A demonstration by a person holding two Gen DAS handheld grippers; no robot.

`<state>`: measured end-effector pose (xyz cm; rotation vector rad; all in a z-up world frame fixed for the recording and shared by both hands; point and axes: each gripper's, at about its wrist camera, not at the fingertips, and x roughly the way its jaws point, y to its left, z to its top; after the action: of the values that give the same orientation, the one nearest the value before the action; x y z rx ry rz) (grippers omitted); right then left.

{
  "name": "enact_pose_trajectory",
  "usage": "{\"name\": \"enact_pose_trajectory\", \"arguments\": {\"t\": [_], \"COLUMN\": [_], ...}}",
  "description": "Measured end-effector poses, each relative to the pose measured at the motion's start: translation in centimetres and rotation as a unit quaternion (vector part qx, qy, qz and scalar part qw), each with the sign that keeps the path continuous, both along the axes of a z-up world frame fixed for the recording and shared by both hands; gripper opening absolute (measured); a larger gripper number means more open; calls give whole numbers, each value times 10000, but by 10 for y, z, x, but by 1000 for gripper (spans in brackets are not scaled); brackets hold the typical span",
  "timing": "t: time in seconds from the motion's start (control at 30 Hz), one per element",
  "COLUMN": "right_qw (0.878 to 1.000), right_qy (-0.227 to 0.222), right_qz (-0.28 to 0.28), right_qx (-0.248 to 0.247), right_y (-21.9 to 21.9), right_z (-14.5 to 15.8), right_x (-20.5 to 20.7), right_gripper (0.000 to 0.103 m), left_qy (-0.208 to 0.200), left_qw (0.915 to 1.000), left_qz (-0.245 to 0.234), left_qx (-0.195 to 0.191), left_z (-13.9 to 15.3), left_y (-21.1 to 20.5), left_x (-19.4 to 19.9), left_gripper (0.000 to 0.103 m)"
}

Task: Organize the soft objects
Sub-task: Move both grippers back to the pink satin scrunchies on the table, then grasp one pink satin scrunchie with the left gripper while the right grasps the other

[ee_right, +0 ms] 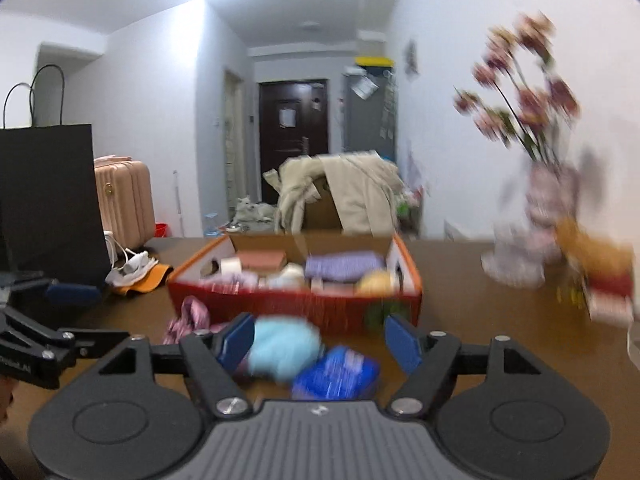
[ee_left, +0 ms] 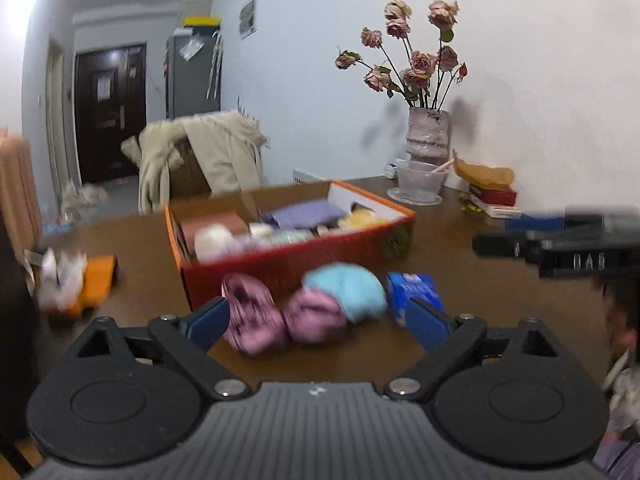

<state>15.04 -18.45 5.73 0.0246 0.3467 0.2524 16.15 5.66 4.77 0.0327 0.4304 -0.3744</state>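
Note:
An orange-red cardboard box (ee_left: 288, 264) (ee_right: 296, 308) on the brown table holds several rolled soft items. In front of it lie two pink bundles (ee_left: 250, 316), a light blue bundle (ee_left: 348, 290) (ee_right: 284, 346) and a blue packet (ee_left: 412, 290) (ee_right: 338, 374). My left gripper (ee_left: 320, 320) is open, its blue pads apart on either side of the pink bundles without touching them. My right gripper (ee_right: 320, 340) is open too; the blue bundle and the packet lie between and ahead of its pads. The pink cloth (ee_right: 188, 318) shows left of it.
A vase of dried roses (ee_left: 426, 136) (ee_right: 548, 196), a clear bowl (ee_left: 418, 186) and books (ee_left: 494, 200) stand at the table's right. Orange cloth with white paper (ee_left: 76, 280) (ee_right: 138, 274) lies left. A black bag (ee_right: 48, 200) stands at far left. A coat-draped chair (ee_left: 200, 160) is behind.

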Motion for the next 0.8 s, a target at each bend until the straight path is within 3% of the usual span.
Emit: {"name": "enact_pose_trajectory", "arguments": {"t": [0.1,0.2,0.33,0.47,0.7,0.8], "right_qw": [9989,9989,9994,9989,9958,9943], "right_qy": [443,462,347,447,660,761], "right_qz": [121,-5,-2,160,626,748], "right_qx": [44,-70,-7,-56,-43,-71], "right_y": [1,6,14,32,77,92], "right_z": [-20,-23,-19,-16,-26,-35], "right_x": [-13,-22,-23,5,66,89], "right_gripper": [71,70,70,65,57,45], "left_qy": [179,193,296,602,986,1079], "left_qw": [9997,9988,9974,9950,9883,9819], "left_qz": [103,457,622,742,693,487], "left_qx": [-118,-49,-225,-308,-931,-1481], "left_z": [-13,-15,-19,-32,-58,-66], "left_y": [11,23,39,49,64,74], "left_x": [-6,-1,15,49,107,119], "left_gripper": [95,87,71,53,51,51]}}
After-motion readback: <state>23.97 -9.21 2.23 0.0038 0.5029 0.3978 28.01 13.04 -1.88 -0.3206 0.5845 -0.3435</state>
